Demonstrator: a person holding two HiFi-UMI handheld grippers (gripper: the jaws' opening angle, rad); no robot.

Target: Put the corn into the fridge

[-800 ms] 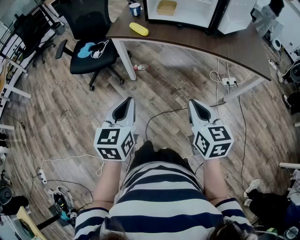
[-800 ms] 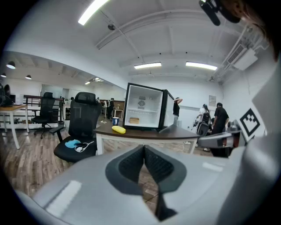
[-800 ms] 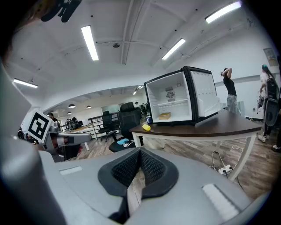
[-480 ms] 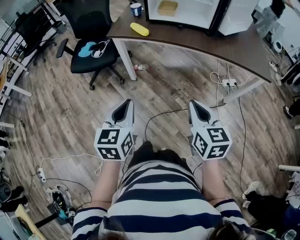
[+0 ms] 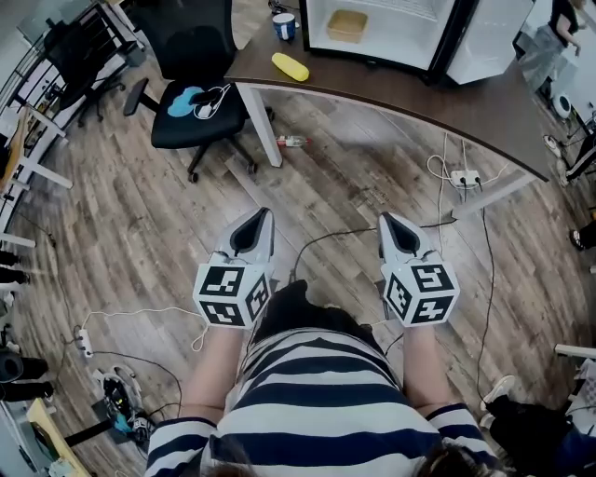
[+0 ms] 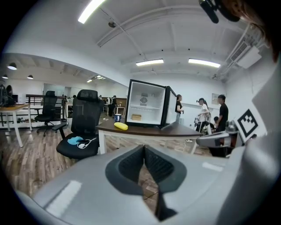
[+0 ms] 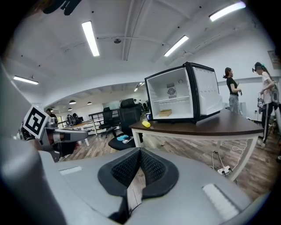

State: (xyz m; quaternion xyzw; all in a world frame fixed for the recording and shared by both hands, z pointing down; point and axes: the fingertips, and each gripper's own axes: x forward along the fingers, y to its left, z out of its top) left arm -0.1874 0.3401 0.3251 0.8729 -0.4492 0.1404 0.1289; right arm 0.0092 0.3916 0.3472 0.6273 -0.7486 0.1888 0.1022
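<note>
The yellow corn (image 5: 290,66) lies on the dark curved table (image 5: 447,93), left of the open white mini fridge (image 5: 400,33). It also shows in the left gripper view as the corn (image 6: 120,126) and in the right gripper view as the corn (image 7: 146,124), each before the fridge (image 6: 149,99) (image 7: 173,94). My left gripper (image 5: 264,213) and right gripper (image 5: 386,219) are held side by side over the wood floor, well short of the table. Both are shut with nothing in them, as the left gripper (image 6: 144,147) and the right gripper (image 7: 139,150) show up close.
A black office chair (image 5: 196,93) with a blue cloth and earphones stands left of the table. A blue cup (image 5: 284,25) sits by the corn and a tan box (image 5: 346,25) is inside the fridge. A power strip (image 5: 463,175), cables and a small bottle (image 5: 291,142) lie on the floor.
The table, corn and fridge have slid lower in the head view, with more of the fridge inside showing. Both grippers stay shut, side by side.
</note>
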